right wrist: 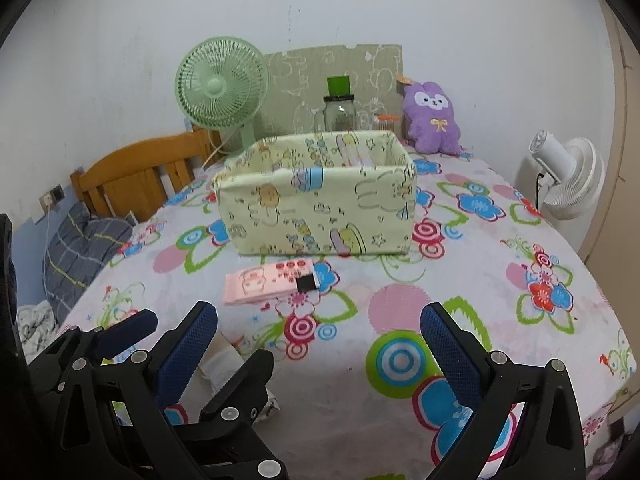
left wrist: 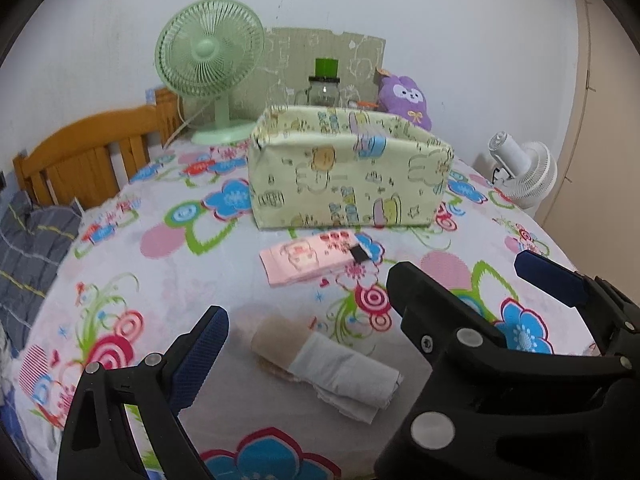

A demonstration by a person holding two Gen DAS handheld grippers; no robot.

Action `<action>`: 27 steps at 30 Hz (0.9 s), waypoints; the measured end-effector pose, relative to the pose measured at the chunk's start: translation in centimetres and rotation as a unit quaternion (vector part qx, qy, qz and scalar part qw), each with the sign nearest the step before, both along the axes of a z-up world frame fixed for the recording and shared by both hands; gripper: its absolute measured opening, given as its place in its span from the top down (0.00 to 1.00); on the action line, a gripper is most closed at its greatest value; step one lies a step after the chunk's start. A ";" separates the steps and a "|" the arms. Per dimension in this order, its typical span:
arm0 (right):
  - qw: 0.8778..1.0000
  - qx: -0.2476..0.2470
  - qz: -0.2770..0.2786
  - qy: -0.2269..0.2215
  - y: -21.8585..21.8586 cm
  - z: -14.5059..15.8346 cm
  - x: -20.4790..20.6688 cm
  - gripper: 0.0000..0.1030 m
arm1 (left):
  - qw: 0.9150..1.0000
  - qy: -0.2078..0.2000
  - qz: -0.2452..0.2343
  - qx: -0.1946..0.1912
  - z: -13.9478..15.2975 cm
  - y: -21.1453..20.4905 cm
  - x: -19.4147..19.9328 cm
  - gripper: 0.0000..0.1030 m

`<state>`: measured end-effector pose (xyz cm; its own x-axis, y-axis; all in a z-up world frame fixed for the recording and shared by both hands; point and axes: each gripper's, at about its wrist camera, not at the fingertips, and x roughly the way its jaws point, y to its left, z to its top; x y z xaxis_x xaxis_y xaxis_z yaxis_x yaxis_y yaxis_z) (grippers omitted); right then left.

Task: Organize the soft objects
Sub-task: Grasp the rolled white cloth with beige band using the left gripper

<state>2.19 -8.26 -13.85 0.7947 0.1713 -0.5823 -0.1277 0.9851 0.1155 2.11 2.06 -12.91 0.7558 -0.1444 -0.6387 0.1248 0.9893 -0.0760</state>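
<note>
A rolled beige and pale grey cloth lies on the flowered bed sheet, between the fingers of my open left gripper. In the right wrist view the roll is mostly hidden behind gripper parts. A flat pink folded item with a black tag lies past the roll, in front of a yellow-green fabric storage box. It also shows in the right wrist view before the box. My right gripper is open and empty above the sheet. The left gripper shows at its lower left.
A green desk fan, a glass jar with a green lid and a purple plush toy stand behind the box by the wall. A white fan stands off the bed's right side. A wooden headboard and grey pillow lie left.
</note>
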 end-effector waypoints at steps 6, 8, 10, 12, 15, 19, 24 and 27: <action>1.000 -0.005 -0.001 0.022 -0.2 -1.6 0.6 0.00 | 1.000 0.017 0.006 -0.005 -1.5 -0.1 0.5 0.06; 1.000 -0.006 -0.003 0.030 -0.3 -2.0 0.8 0.00 | 1.000 0.022 0.007 -0.006 -1.8 -0.2 0.6 0.11; 0.999 -0.009 -0.005 0.039 -0.3 -2.5 1.2 0.00 | 0.999 0.038 0.011 -0.010 -2.5 -0.2 1.0 0.16; 0.999 -0.011 -0.003 0.046 -0.3 -2.9 1.5 0.00 | 0.999 0.040 0.021 -0.007 -2.8 -0.1 1.0 0.26; 0.998 -0.012 0.001 0.053 -0.1 -3.4 1.7 0.00 | 0.999 0.038 0.026 0.006 -2.9 -0.3 1.0 0.39; 0.998 -0.012 0.004 0.057 0.0 -3.6 2.0 0.00 | 0.999 0.034 0.039 0.016 -2.9 -0.2 1.1 0.58; 0.998 -0.009 0.004 0.057 -0.1 -3.6 2.3 0.00 | 0.999 0.035 0.036 0.016 -2.8 -0.2 1.3 0.67; 0.998 -0.009 0.007 0.054 0.1 -3.4 2.5 0.00 | 0.999 0.035 0.029 0.013 -2.6 -0.3 1.5 0.68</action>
<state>4.65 -8.17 -17.25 0.7244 0.1704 -0.6680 -0.1284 0.9854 0.1121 3.58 1.79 -15.49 0.7162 -0.0836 -0.6929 0.0622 0.9965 -0.0559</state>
